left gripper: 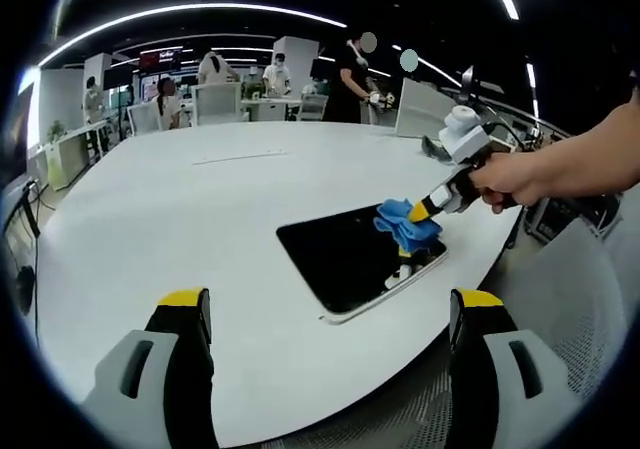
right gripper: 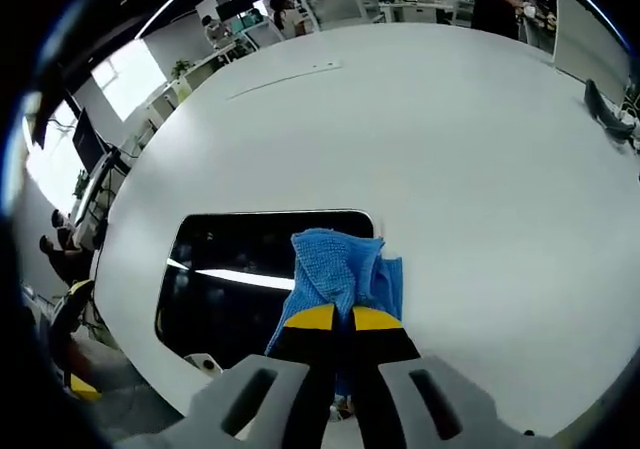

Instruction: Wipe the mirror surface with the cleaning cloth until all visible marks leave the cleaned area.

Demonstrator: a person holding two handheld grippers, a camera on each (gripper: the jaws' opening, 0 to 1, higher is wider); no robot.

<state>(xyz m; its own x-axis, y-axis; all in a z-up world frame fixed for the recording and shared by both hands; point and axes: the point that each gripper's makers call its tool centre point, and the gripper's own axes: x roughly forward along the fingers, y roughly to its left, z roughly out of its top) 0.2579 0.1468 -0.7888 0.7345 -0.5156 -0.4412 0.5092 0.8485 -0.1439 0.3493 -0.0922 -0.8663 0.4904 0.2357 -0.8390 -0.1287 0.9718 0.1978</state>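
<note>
A dark rectangular mirror [left gripper: 345,257] lies flat on the white table [left gripper: 180,229], near its right edge. A blue cleaning cloth [left gripper: 406,225] rests bunched on the mirror's far right corner. My right gripper [left gripper: 424,211], held by a hand, is shut on that cloth. In the right gripper view the cloth [right gripper: 340,269] sits between my yellow-tipped jaws [right gripper: 333,317], over the right end of the mirror [right gripper: 230,279]. My left gripper [left gripper: 330,319] is open above the table's near edge, short of the mirror, with nothing between its fingers.
A dark object [right gripper: 608,109] lies at the table's far right edge. Several people stand around desks and chairs [left gripper: 215,99] beyond the table. A monitor [left gripper: 420,109] stands at the back right. The floor [left gripper: 570,309] shows past the table's rim.
</note>
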